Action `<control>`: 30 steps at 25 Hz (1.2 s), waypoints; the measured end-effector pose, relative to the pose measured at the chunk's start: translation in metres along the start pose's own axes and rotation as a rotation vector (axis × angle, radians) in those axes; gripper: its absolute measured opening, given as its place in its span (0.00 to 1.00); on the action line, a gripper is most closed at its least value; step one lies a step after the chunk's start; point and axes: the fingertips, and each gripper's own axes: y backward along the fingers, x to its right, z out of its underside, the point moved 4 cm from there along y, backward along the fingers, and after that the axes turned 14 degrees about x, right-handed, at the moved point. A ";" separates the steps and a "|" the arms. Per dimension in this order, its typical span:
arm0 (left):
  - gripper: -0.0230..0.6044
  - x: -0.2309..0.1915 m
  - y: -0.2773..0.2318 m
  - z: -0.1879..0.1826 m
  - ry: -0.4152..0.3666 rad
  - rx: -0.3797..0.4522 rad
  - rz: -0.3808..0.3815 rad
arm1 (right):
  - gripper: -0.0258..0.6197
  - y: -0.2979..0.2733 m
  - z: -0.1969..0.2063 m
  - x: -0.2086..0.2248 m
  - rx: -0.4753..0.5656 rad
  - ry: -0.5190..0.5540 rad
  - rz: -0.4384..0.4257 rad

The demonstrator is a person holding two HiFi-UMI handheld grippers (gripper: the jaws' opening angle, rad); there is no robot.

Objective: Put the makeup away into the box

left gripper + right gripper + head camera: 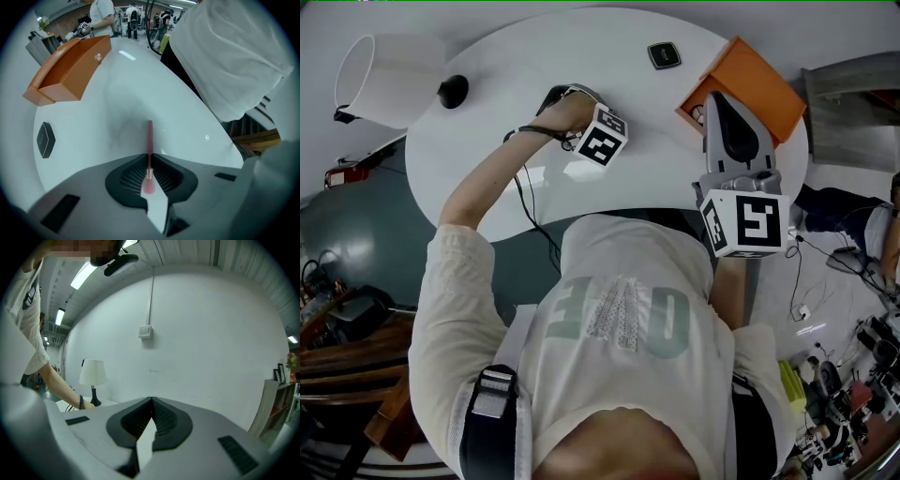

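A thin pink makeup brush (149, 136) lies along the white table (534, 56), its far end pointing away from me. My left gripper (149, 157) points straight down and is shut on its near end; in the head view this gripper (561, 96) sits mid-table under the hand. The orange box (759, 84) stands open at the table's right edge, up and to the left in the left gripper view (70, 70). My right gripper (719, 105) hovers at the box's near side, held almost level. Its jaws (151, 403) are shut with nothing between them.
A small black compact (664, 54) lies on the table near the far edge, left of the box (45, 139). A white lamp (384, 80) stands at the table's far left end. A black cable (525, 202) runs over the near edge. People stand in the background.
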 end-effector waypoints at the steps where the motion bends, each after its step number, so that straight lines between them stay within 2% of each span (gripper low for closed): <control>1: 0.12 0.000 0.000 0.000 0.008 0.005 -0.005 | 0.04 0.000 0.000 -0.001 0.001 -0.001 -0.002; 7: 0.12 -0.006 0.012 -0.005 0.031 0.031 -0.064 | 0.04 0.002 -0.004 -0.003 0.012 0.001 -0.010; 10: 0.12 -0.016 0.034 -0.017 0.050 0.072 -0.158 | 0.04 0.004 -0.006 -0.002 0.021 0.006 -0.003; 12: 0.12 -0.026 0.057 -0.028 0.083 0.129 -0.266 | 0.04 0.006 -0.008 0.000 0.031 0.008 0.008; 14: 0.12 -0.037 0.090 -0.043 0.149 0.247 -0.419 | 0.04 0.008 -0.011 0.001 0.044 0.013 0.020; 19: 0.12 -0.045 0.183 -0.070 0.354 0.682 -0.858 | 0.04 0.014 -0.020 0.002 0.084 0.016 0.044; 22: 0.12 -0.040 0.224 -0.073 0.451 0.885 -1.058 | 0.04 0.015 -0.023 0.002 0.098 0.021 0.047; 26: 0.12 -0.029 0.258 -0.066 0.618 1.109 -1.280 | 0.04 0.015 -0.026 -0.001 0.120 0.015 0.051; 30: 0.12 -0.016 0.282 -0.066 0.727 1.296 -1.401 | 0.04 0.015 -0.030 -0.004 0.143 -0.005 0.043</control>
